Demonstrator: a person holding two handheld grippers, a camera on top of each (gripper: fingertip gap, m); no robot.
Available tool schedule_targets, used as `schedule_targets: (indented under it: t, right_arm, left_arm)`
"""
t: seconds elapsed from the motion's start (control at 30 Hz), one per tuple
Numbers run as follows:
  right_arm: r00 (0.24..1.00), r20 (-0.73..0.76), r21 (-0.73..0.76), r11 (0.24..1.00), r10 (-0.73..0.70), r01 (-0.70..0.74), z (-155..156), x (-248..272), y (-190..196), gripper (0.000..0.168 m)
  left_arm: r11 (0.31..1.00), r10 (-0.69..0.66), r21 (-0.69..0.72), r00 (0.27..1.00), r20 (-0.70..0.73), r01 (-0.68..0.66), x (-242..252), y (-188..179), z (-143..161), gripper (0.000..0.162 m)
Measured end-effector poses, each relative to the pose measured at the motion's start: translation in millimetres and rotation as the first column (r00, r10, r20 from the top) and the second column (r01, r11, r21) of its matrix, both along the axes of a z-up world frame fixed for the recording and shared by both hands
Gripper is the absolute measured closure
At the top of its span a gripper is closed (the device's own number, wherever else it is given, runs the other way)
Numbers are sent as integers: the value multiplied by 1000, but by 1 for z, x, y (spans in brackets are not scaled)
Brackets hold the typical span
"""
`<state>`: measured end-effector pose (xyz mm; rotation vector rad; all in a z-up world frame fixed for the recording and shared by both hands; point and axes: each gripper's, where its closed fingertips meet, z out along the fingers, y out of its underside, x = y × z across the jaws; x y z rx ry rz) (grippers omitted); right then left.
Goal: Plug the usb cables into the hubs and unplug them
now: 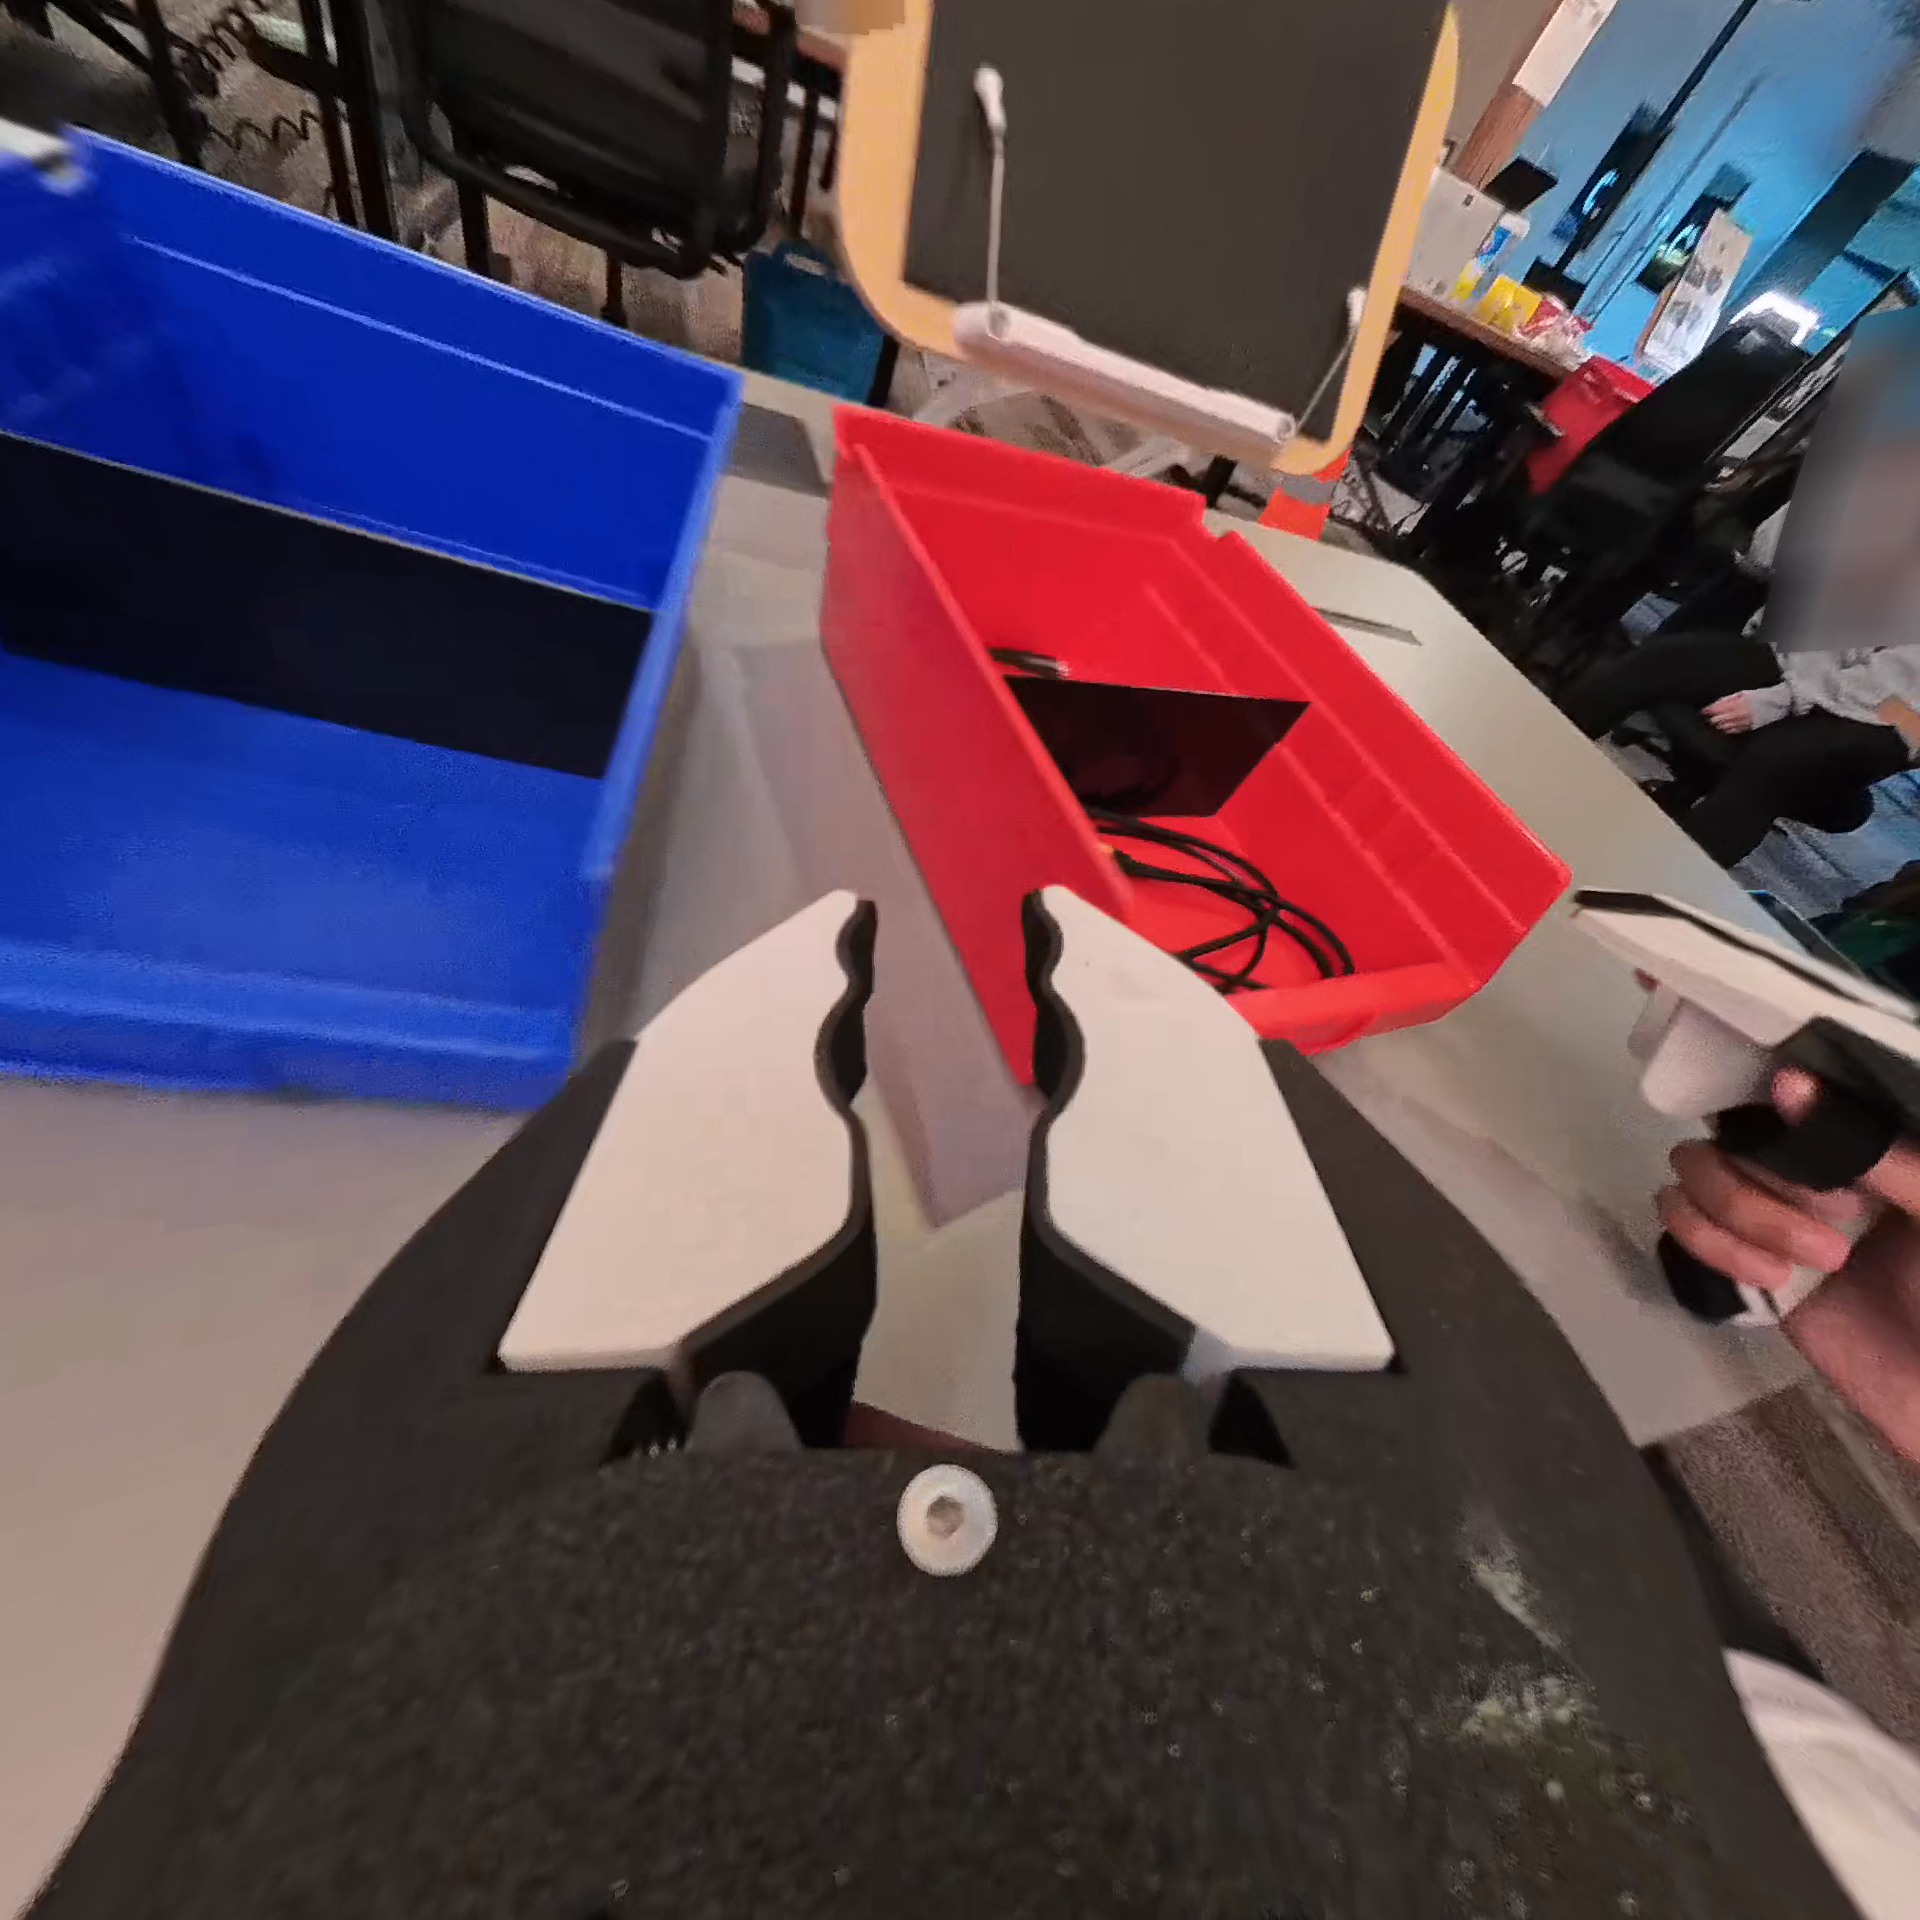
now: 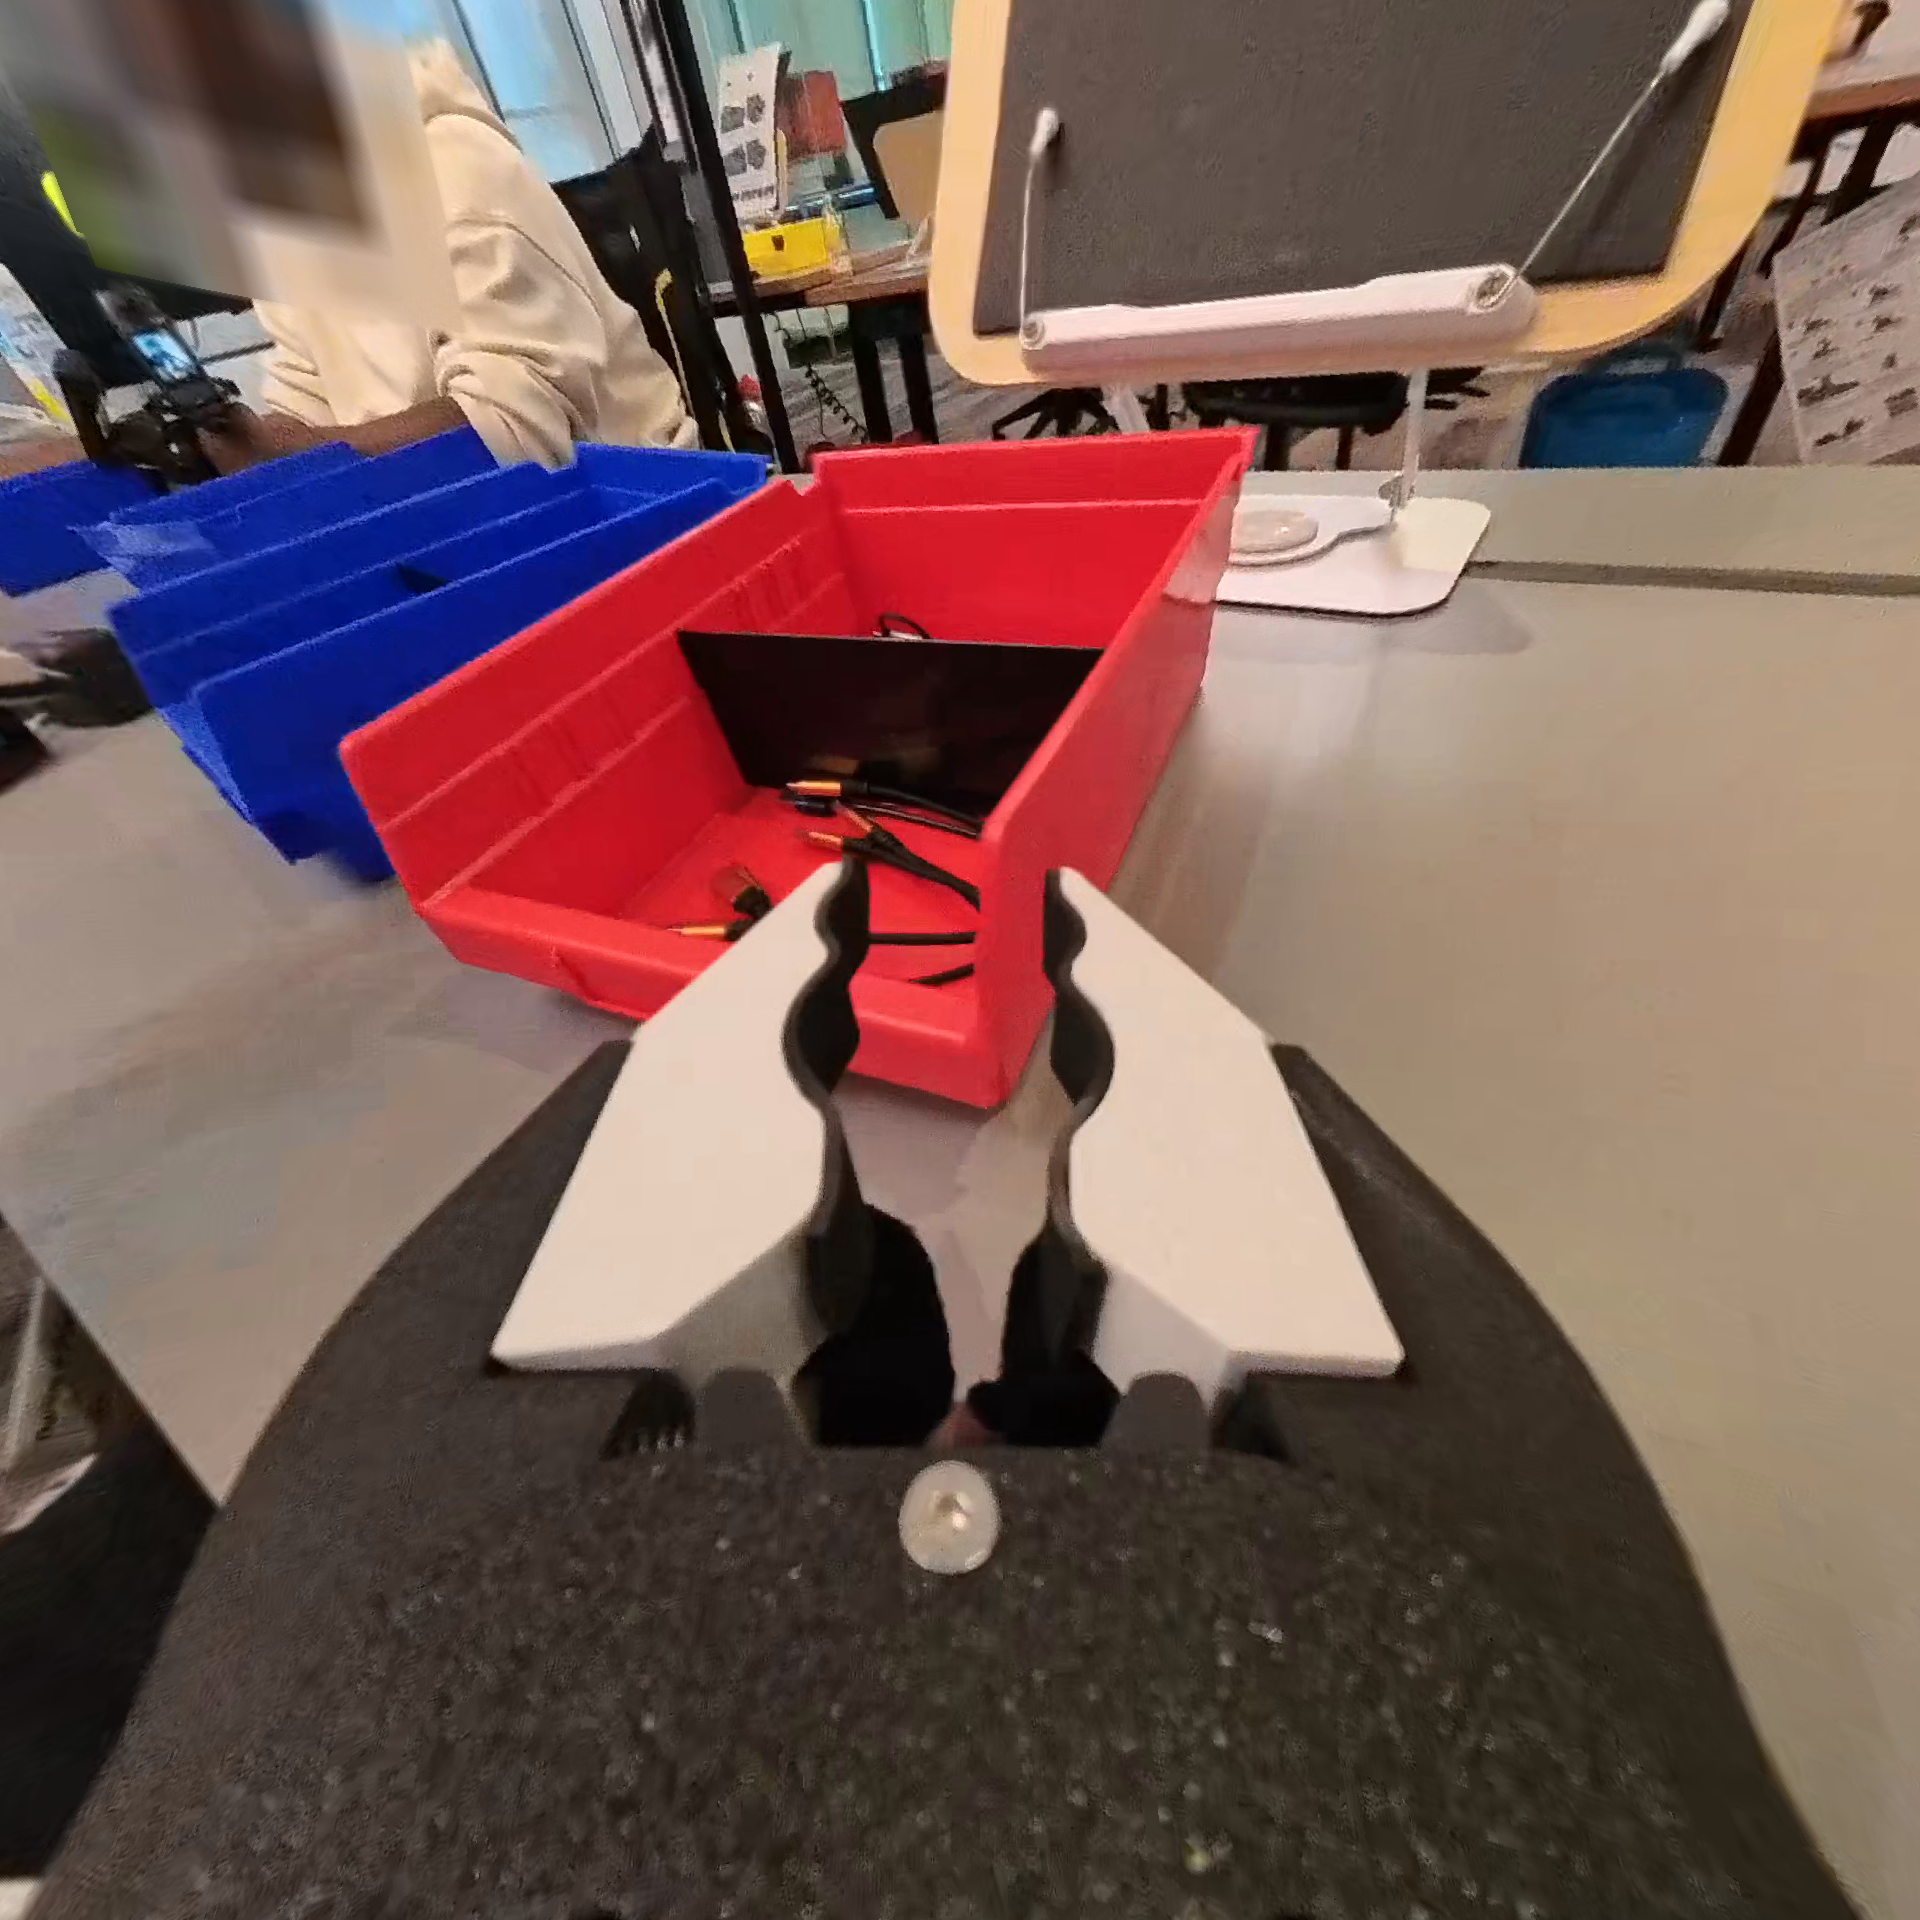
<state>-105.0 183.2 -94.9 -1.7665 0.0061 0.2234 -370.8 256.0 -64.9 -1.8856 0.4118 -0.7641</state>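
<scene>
Left gripper (image 1: 948,914) released, empty, frame centre; red bin (image 1: 940,665) just beyond, upper right. Right gripper (image 2: 948,888) released, empty; red bin's near corner between fingertips, black cables (image 2: 914,831) inside.

Blue bin (image 1: 312,727): cut off by the left edge in the left wrist view, its near wall smeared with motion blur. Black divider (image 2: 894,717) in the red bin (image 2: 582,790) hides the rear compartment; only a scrap of cable (image 2: 902,628) shows above it. Black cables (image 2: 914,883) in the front compartment: partly hidden behind the right claw (image 2: 948,899), count unclear. Right claw in the left wrist view: cut off at the right edge, its state unreadable there. Mosaic patches cover the people behind the worktop (image 2: 1507,831).
</scene>
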Motion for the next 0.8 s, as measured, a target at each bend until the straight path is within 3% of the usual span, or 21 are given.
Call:
schedule_targets:
  t: [0.1,0.17,0.23,0.33,0.43,0.53,0.63,0.7,0.8]
  right_arm:
    - [995,97,101,995,-22,12,22,-9,-13,139]
    - [992,116,212,974,58,-81,48,-42,-26,146]
    - [975,133,216,955,178,-204,52,-84,-37,145]
    - [915,164,180,901,367,-394,45,-152,-54,144]
    - [854,214,101,859,474,-502,28,-200,-64,141]
    - [807,139,47,810,574,-585,12,-231,-68,140]
    - [784,65,-23,786,618,-618,-6,-247,-60,140]
    - [795,86,-90,799,601,-594,-20,-251,-47,139]
    - [833,143,-146,844,535,-517,-29,-257,-19,136]
  left_arm:
    - [998,47,45,996,-82,-44,-79,13,-9,129]
    - [985,151,112,972,-178,-132,-140,41,-18,129]
    - [980,179,137,945,-275,-145,-180,69,-27,120]
    - [993,99,87,957,-274,-78,-194,103,-33,104]
    - [997,42,71,974,-221,-27,-189,139,-32,105]
    - [1000,-20,10,973,-228,23,-175,166,-43,106]
    - [1000,-2,-12,965,-263,-1,-172,185,-52,119]
    - [999,19,-23,967,-255,-25,-177,187,-54,159]
    - [999,20,-35,984,-176,-26,-176,175,-54,158]
